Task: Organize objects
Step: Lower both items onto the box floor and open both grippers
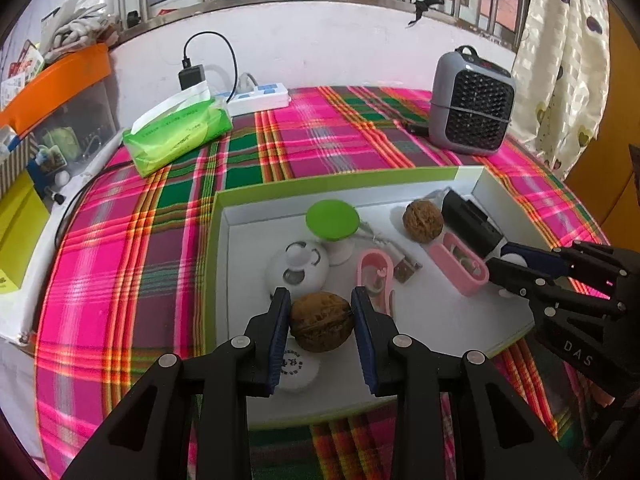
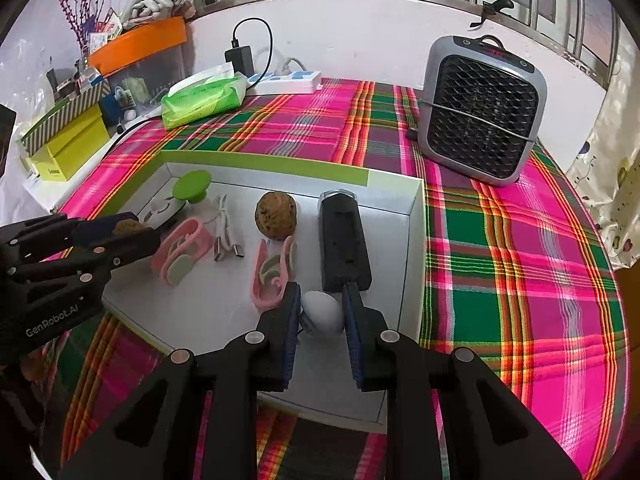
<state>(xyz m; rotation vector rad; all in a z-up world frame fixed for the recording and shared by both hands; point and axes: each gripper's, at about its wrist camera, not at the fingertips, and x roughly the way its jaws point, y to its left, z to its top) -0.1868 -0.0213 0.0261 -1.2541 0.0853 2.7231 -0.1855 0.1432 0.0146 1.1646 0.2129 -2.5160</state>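
Most items already lie inside the white tray (image 1: 224,248) at frame centre; left gripper (image 1: 320,300) is clamped on a walnut (image 1: 321,322) above the tray's lower part; right gripper (image 2: 320,300) grips a white ball (image 2: 323,313), apparently not yet released; a second walnut (image 2: 276,216) rests at the tray's upper middle

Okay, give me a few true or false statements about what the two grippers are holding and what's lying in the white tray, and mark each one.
1. The left gripper is clamped on a walnut. True.
2. The right gripper holds a pink clip. False: it grips a small white egg-shaped ball.
3. A second walnut lies loose in the tray. True.
4. The grey heater stands inside the tray. False: it stands on the plaid cloth behind it.
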